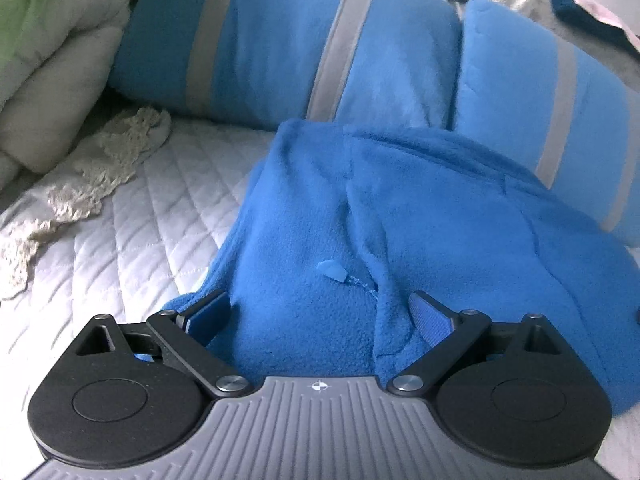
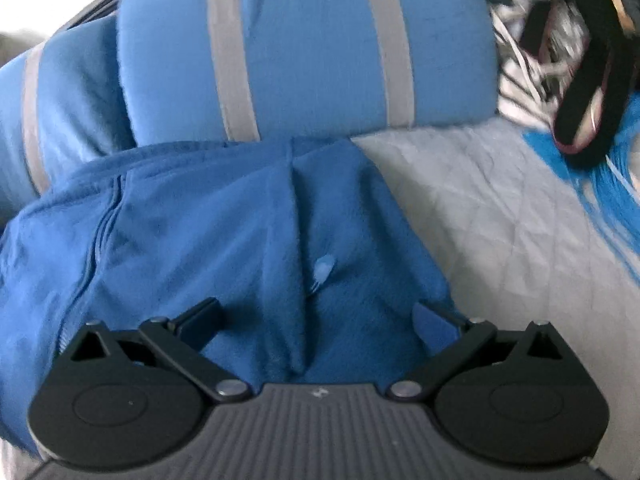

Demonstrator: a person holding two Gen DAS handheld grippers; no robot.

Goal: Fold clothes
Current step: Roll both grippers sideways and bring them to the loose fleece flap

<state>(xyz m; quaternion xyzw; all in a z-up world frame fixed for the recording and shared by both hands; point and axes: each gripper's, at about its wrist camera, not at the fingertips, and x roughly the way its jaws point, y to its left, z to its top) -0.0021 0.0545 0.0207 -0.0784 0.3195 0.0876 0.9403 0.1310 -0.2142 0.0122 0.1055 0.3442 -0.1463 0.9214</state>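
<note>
A blue fleece garment [image 1: 420, 216] lies bunched on the white quilted bed, with a small light-blue zipper pull [image 1: 332, 270] near its near edge. My left gripper [image 1: 320, 316] stands open, its fingers spread wide over the garment's left part, fleece lying between them. In the right wrist view the same fleece garment [image 2: 200, 232] shows its right part, with a zipper pull [image 2: 323, 267] by a vertical crease. My right gripper [image 2: 316, 320] is open too, spread over the fabric, which runs up under the body of the tool.
Blue pillows with grey stripes [image 1: 288, 48] [image 2: 304, 48] lie right behind the garment. A cream crochet piece [image 1: 100, 172] and a beige folded quilt [image 1: 52, 80] sit at the left. Black straps and patterned cloth [image 2: 580, 80] lie at the far right on the quilted bed cover [image 2: 500, 220].
</note>
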